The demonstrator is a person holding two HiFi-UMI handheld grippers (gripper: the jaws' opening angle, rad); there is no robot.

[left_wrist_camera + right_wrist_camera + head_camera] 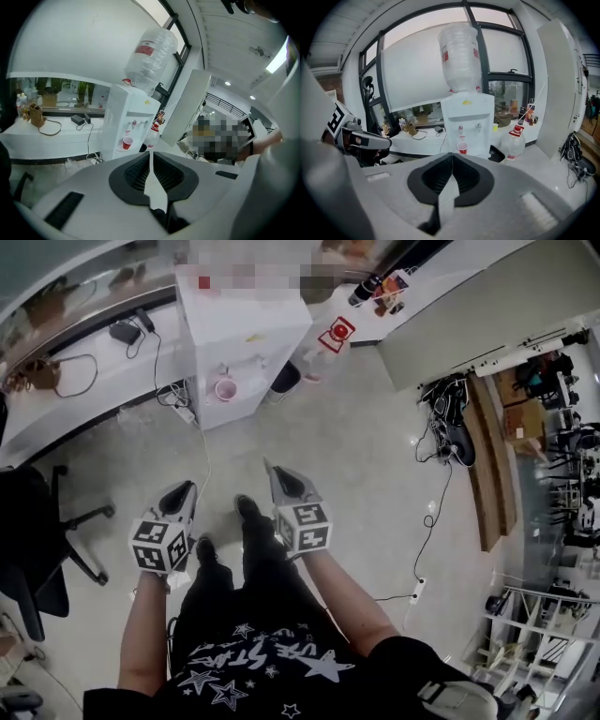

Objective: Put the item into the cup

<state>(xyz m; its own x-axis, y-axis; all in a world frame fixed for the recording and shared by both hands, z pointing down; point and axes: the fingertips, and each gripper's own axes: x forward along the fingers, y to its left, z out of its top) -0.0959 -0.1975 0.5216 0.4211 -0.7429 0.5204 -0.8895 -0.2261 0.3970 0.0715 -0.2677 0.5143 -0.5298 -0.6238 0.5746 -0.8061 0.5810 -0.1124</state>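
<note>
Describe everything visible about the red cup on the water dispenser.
The red cup is small and tapered, wider at its pale rim, and looks like disposable plastic. It stands upright, mouth up, on the ledge in the front recess of the white water dispenser. Nothing else touches it. Whether it holds anything cannot be told.

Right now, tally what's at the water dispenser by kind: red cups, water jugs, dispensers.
Red cup: 1
Water jugs: 2, one on top, one standing beside
Water dispenser: 1
Total: 4
</note>
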